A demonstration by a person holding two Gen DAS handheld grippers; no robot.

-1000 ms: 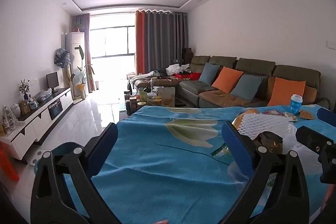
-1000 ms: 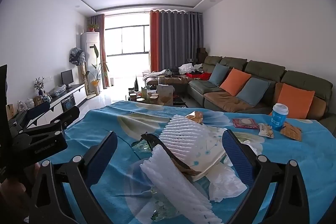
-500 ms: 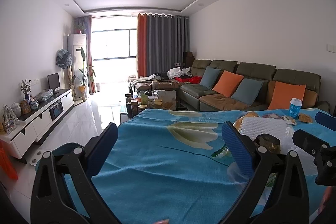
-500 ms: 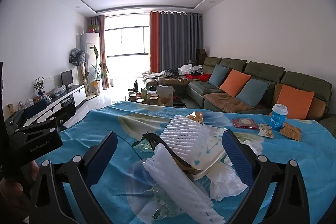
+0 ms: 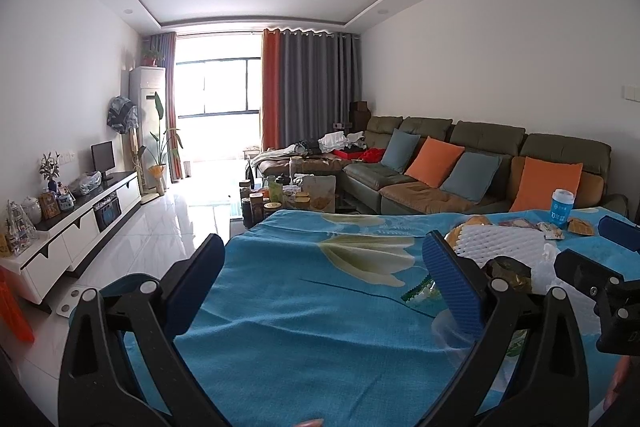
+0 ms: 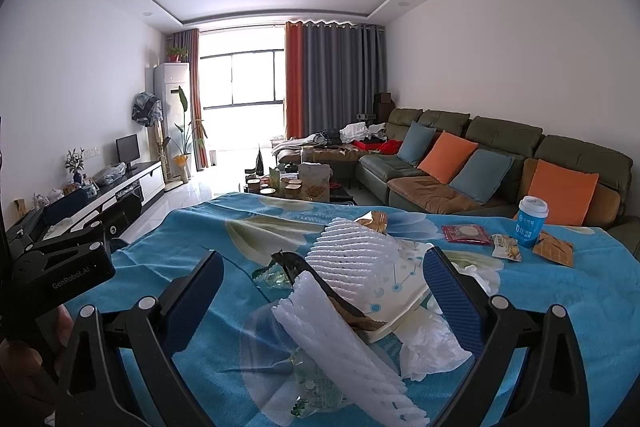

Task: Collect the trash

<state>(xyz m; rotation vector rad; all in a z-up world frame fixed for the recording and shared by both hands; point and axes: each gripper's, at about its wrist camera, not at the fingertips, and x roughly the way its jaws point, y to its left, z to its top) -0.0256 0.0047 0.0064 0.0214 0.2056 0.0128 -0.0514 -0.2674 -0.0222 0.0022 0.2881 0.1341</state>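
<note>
A heap of trash lies on the blue flowered tablecloth (image 6: pixel 192 235): two white foam nets (image 6: pixel 352 255), a white printed carton (image 6: pixel 404 291), crumpled tissue (image 6: pixel 432 343), a dark wrapper (image 6: pixel 292 263) and clear plastic (image 6: pixel 312 383). My right gripper (image 6: pixel 324 303) is open, its fingers on either side of the heap just above it. Further right lie a red packet (image 6: pixel 466 234), snack wrappers (image 6: pixel 506 247) and a blue paper cup (image 6: pixel 530 223). My left gripper (image 5: pixel 326 287) is open over bare cloth (image 5: pixel 304 307), left of the heap (image 5: pixel 496 247).
The table edge falls away to a white tiled floor (image 5: pixel 160 239) on the left. Beyond the table stand a low coffee table with jars (image 6: pixel 288 187), a green sofa with orange and blue cushions (image 6: pixel 480 163) and a white TV cabinet (image 5: pixel 80 227).
Almost nothing. The left wrist view has tipped up very slightly and the two grippers have shifted a touch. Both stay open and the trash has not moved.
</note>
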